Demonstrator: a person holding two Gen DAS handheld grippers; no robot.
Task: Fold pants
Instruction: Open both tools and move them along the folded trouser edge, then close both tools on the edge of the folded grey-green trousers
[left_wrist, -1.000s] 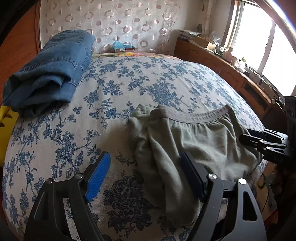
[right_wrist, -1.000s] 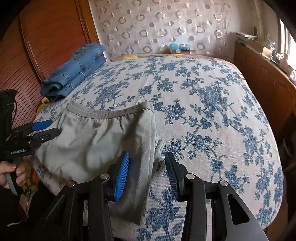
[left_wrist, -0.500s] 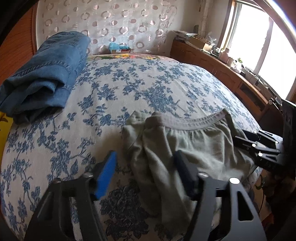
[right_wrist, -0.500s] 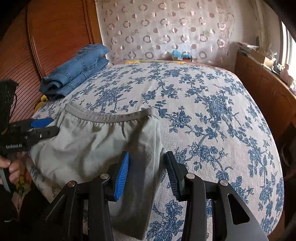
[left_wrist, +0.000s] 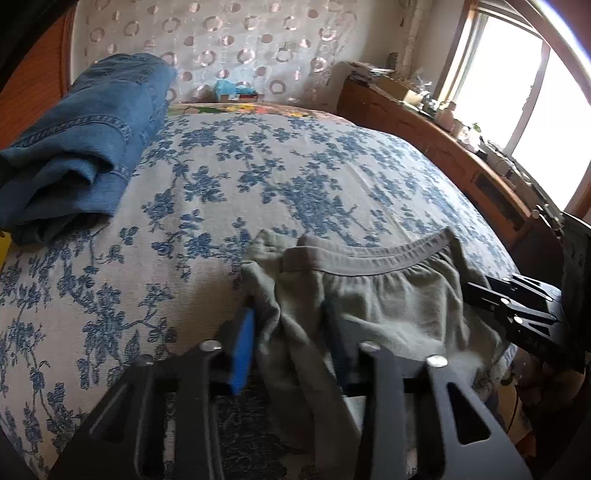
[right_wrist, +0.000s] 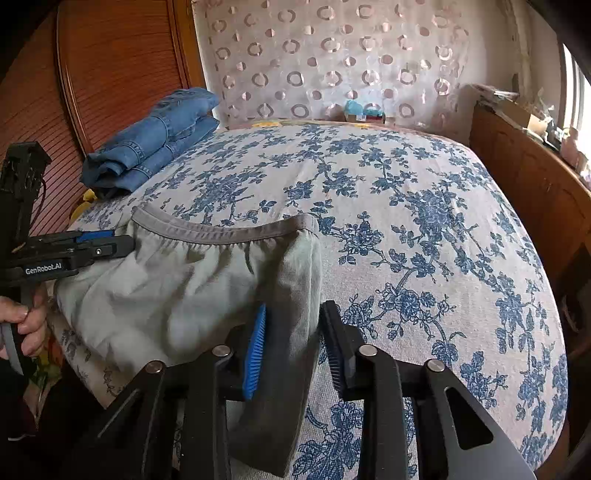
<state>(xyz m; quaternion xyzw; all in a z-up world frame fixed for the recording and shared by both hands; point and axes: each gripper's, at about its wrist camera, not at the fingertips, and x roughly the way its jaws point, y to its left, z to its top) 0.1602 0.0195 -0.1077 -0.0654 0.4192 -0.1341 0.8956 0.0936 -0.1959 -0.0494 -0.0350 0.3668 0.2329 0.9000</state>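
Observation:
Grey pants (left_wrist: 388, 302) (right_wrist: 166, 288) lie folded lengthwise at the near edge of the floral bed (left_wrist: 258, 166), waistband (right_wrist: 221, 236) towards the headboard. My left gripper (left_wrist: 290, 321) straddles the bunched left side of the pants. Its jaws are closing and cloth fills the gap between the pads. My right gripper (right_wrist: 295, 314) straddles the right fold, jaws closing too, with both pads against the cloth. Each wrist view shows the other gripper at the opposite side of the pants: left gripper (right_wrist: 122, 243), right gripper (left_wrist: 469, 291). A hand (right_wrist: 29, 317) holds the left one.
Folded blue jeans (left_wrist: 85, 140) (right_wrist: 155, 136) sit at the bed's far left corner. A wooden cabinet (left_wrist: 443, 147) (right_wrist: 524, 177) with clutter on top runs along the right side under the window. A slatted wooden panel (right_wrist: 110, 74) stands to the left.
Both grippers' jaws have narrowed around the pants, the left by much more. The left edge of the pants has bunched up between the left pads. Neither hand has shifted much.

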